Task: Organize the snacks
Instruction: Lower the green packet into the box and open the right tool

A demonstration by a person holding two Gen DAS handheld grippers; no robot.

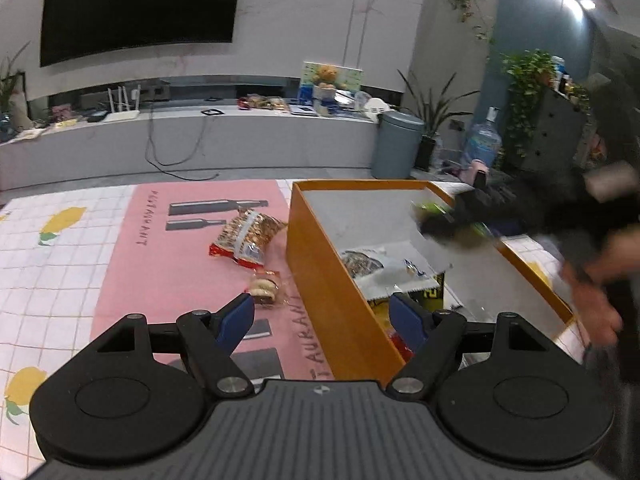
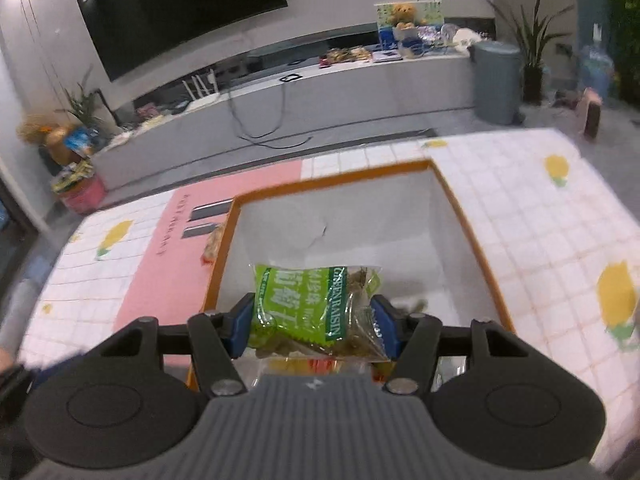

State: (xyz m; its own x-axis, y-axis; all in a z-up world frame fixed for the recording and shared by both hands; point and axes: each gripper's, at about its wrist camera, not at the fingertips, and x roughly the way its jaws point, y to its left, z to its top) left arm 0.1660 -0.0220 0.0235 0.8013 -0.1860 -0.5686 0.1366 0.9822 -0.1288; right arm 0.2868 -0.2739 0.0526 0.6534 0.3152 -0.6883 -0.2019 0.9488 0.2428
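Table with white tile-and-lemon cloth [image 2: 520,208] and a pink mat [image 1: 168,248] on its left part; orange box [image 1: 320,280] open-topped, white inside, sits just right of the mat, several snack packs already in the bottom. Right gripper [image 2: 316,320] above the box opening, clamped on a green raisin bag [image 2: 316,304], blue pads pressing both sides, bag hanging over the box interior. Left gripper [image 1: 324,316] spread wide and empty, straddling the box's left wall. Still out on the mat: red peanut pack [image 1: 248,240] near the box, small biscuit pack [image 1: 266,289] just below it
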